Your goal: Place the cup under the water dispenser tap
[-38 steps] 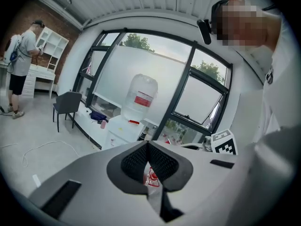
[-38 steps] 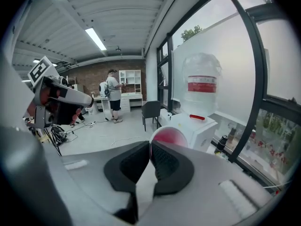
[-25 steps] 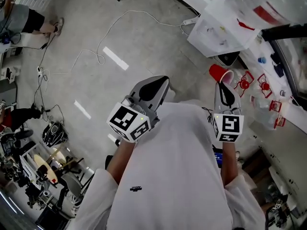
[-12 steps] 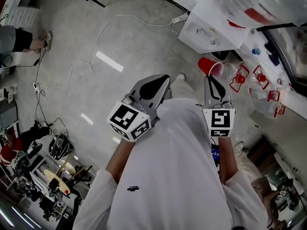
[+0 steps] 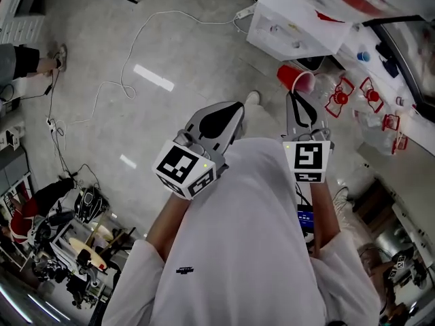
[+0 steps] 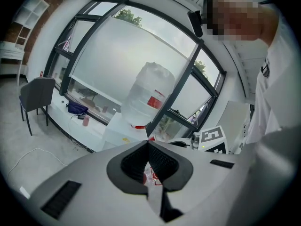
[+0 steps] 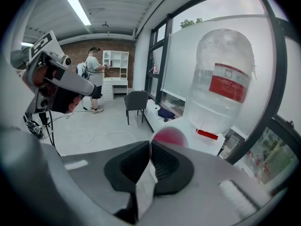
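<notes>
Carrying cup (image 5: 293, 80) to dispenser (image 5: 289, 29): right gripper (image 5: 297, 102) pinches its rim, left gripper (image 5: 223, 118) closed, empty. Next: line up under tap (image 7: 207, 134).

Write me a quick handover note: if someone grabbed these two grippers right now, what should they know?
Right gripper: shut on the rim of the red cup, held in the air.
Left gripper: shut, empty.
Water dispenser, with its big bottle on top, stands ahead to the right.
Done: cup is in hand.
Left: carry the cup to the dispenser, set it under the tap, let go.
</notes>
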Demonstrator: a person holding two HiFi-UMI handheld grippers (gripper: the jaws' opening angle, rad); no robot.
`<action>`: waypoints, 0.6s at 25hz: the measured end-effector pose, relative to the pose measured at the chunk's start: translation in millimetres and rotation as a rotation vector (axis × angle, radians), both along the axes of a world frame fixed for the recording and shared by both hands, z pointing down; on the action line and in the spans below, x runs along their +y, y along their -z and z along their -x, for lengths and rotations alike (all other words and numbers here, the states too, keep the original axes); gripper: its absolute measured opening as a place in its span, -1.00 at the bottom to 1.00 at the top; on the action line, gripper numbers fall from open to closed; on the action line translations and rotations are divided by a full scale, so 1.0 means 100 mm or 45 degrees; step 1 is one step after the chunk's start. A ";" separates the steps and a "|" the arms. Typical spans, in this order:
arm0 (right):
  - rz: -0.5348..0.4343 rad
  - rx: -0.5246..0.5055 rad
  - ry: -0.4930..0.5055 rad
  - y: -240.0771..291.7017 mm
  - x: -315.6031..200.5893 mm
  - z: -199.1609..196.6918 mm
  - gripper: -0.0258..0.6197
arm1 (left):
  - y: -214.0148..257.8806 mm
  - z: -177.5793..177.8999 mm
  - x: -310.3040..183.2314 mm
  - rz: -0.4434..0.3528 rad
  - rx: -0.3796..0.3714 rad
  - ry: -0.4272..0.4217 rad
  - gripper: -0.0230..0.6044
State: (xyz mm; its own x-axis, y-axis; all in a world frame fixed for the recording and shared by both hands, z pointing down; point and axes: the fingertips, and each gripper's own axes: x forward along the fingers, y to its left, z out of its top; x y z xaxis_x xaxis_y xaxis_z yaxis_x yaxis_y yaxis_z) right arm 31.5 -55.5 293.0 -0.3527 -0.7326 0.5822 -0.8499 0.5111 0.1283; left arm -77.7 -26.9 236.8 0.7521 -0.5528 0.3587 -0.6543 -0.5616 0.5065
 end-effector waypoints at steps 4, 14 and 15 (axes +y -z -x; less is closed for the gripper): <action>0.038 0.002 -0.022 -0.25 -0.07 -0.04 -0.84 | -0.20 -0.10 -0.02 0.038 -0.026 -0.003 -0.93; 0.114 0.054 -0.054 -0.95 -0.20 -0.17 -0.84 | -0.55 -0.31 -0.11 0.124 -0.049 -0.024 -0.93; 0.119 0.061 -0.052 -1.01 -0.22 -0.18 -0.84 | -0.58 -0.32 -0.12 0.131 -0.050 -0.029 -0.93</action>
